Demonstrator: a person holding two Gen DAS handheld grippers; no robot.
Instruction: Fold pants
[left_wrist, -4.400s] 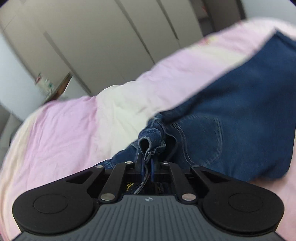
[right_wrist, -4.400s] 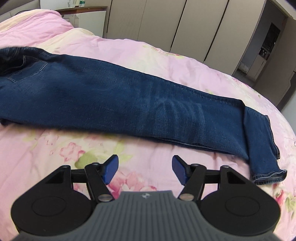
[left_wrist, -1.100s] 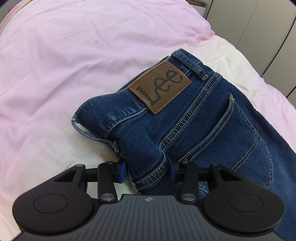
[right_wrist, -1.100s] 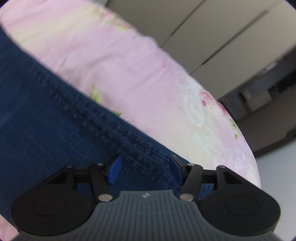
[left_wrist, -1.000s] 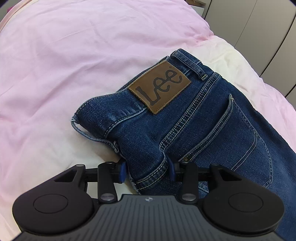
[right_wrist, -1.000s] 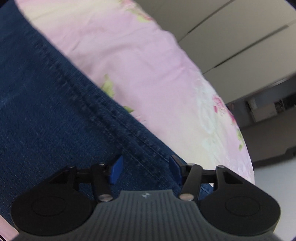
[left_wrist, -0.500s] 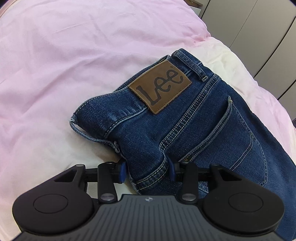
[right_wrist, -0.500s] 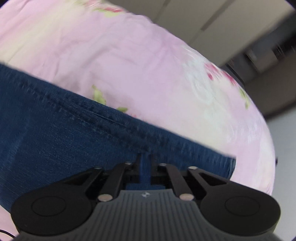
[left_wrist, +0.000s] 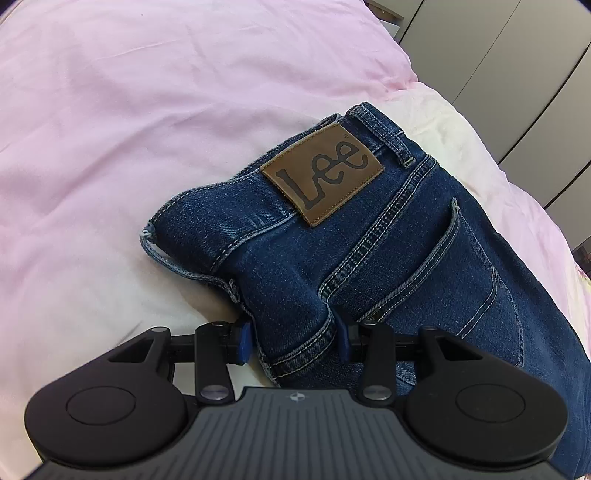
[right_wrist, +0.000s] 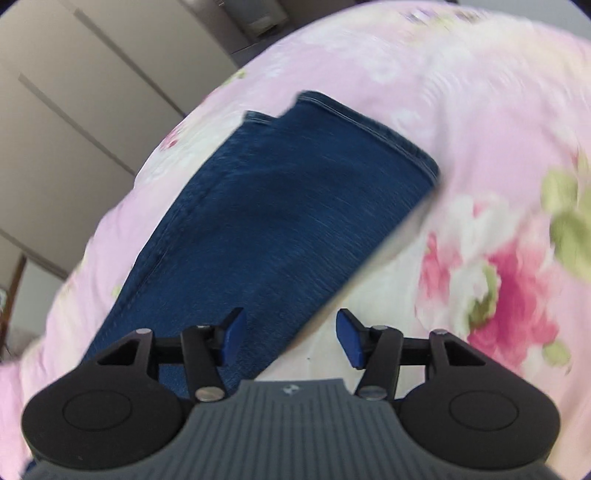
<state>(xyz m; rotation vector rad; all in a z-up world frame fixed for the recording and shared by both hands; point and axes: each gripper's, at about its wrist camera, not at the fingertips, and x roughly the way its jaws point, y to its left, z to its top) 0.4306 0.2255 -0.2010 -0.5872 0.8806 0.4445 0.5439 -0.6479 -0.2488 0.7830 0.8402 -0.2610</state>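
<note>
The jeans (left_wrist: 424, 266) lie on the bed, over a pink quilt (left_wrist: 147, 110); judged from both views they are already folded once lengthwise, one leg stacked on the other, with the back pocket and the brown leather brand patch (left_wrist: 322, 173) facing up at the waist end. At the far end the two leg hems (right_wrist: 369, 129) lie roughly together on the floral part of the quilt (right_wrist: 517, 258), one cuff corner offset a little from the other, so the stack is not perfectly squared. Left claw (left_wrist: 293, 341): jaws about half spread, with a bunched corner of the waistband and seat seam between the blue pads; the denim fills the gap and appears to touch both pads, so I read this as a pinch on the waist corner. Right claw (right_wrist: 291, 338): jaws opening, nothing gripped; the edge of the lower leg passes under the left finger only, and bare quilt shows in the gap. This view is motion-blurred, so fine detail at the hem is unreliable. Judgement on progress: lengthwise fold done; crosswise folds not begun, since the legs lie at full length. Remaining: align the cuffs, bring hem end toward waist, then fold again to a compact stack. Pale wardrobe doors (right_wrist: 74, 129) stand behind the bed.
</note>
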